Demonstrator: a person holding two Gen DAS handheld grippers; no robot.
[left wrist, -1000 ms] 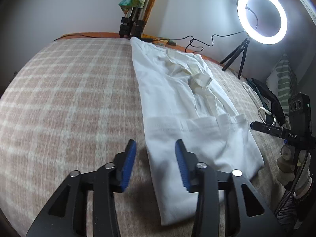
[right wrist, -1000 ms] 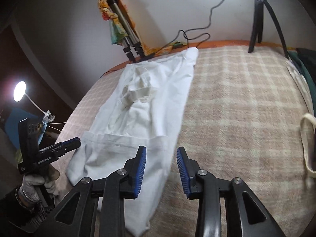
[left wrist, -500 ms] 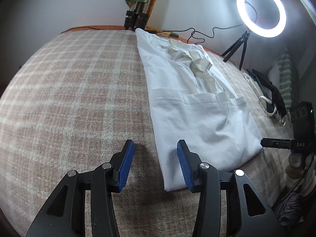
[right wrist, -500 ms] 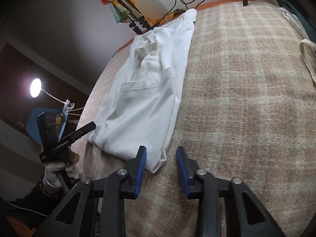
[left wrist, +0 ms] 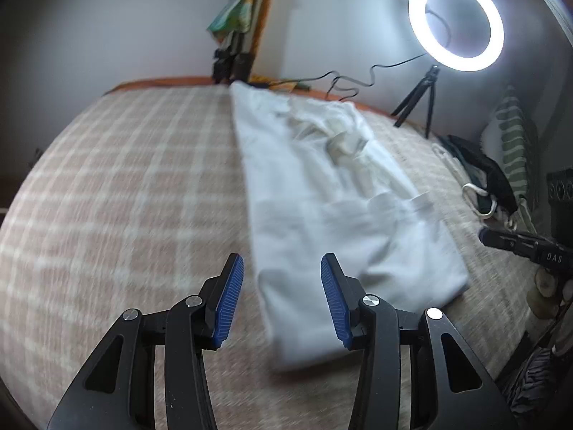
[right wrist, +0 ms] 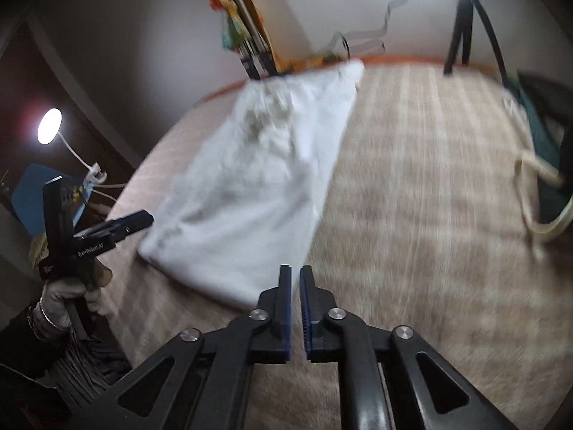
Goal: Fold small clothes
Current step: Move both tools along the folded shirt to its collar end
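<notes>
My left gripper hangs over the checked pink-and-cream bedspread with its blue-padded fingers spread and nothing between them. The folded white cotton garment lies as a long strip up the middle of the frame, its near end at lower centre behind my right-hand pad; I cannot tell whether that pad touches it. My right gripper shows at bottom centre of its own view, fingers nearly together and parting, the narrow gap holding no cloth. There the garment's near corner sits just left of my fingertips. A glowing white ring light stands upper right.
</notes>
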